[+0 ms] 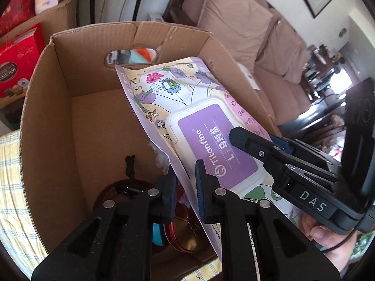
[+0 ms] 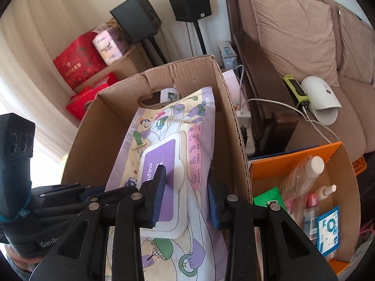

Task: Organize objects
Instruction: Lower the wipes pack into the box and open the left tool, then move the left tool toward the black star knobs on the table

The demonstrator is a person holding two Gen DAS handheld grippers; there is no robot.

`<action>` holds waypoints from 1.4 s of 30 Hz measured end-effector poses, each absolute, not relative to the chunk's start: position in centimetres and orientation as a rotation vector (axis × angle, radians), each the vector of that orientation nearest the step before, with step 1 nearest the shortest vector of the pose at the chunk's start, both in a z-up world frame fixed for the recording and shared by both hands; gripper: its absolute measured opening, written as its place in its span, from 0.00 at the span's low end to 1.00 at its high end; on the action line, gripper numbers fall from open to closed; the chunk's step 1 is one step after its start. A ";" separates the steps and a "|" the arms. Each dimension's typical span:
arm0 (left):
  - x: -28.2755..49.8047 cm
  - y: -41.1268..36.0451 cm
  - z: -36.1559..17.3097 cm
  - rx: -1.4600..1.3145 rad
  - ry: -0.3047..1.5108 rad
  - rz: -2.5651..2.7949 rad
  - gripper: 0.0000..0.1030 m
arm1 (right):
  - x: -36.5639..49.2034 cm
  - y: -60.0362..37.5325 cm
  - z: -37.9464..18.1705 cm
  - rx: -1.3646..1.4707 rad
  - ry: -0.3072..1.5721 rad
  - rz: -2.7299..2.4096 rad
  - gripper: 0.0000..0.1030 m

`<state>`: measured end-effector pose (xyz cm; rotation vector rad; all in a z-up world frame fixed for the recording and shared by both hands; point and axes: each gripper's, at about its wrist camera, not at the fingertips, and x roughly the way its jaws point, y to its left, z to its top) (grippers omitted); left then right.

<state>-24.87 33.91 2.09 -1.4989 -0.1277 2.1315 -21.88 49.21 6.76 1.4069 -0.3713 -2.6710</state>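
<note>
- Wipes first: the wet-wipe pack (image 1: 199, 126), purple-lidded and printed with cartoons, hung slanted over the open cardboard box (image 1: 58, 117), its far end reaching toward the wall with the handle cutout and its right side close against the box's right wall.
- On the left, my left tongs (image 1: 186, 187) had their blue pads narrowed almost together on the pack's thin left edge, pinching it.
- Below them, on the box floor, lay a dark reddish round tin (image 1: 121, 192) and a gold-lidded round tin (image 1: 187, 236).
- Further right, my right tongs (image 2: 185, 194) straddled the pack's right half, one pad on the white lid and the other at the pack's right edge, gripping it at a moderate width.
- From the left camera, one right finger pressed on the purple label.
- Beside the box on the right stood a smaller orange-rimmed box (image 2: 293, 157) holding bottles (image 2: 302, 175) and packets.
- Behind it stretched a beige sofa (image 2: 293, 35).
</note>
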 end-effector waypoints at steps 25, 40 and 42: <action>-21.6 26.1 7.4 -1.382 -0.096 2.230 0.78 | -18.9 43.6 12.2 1.271 -0.271 -2.703 0.64; -17.0 14.8 10.0 -1.269 -0.204 2.341 0.99 | -16.4 37.3 13.6 1.200 -0.216 -2.648 0.81; -16.2 13.4 9.0 -1.283 -0.211 2.352 0.99 | -16.0 36.0 13.6 1.182 -0.213 -2.625 0.82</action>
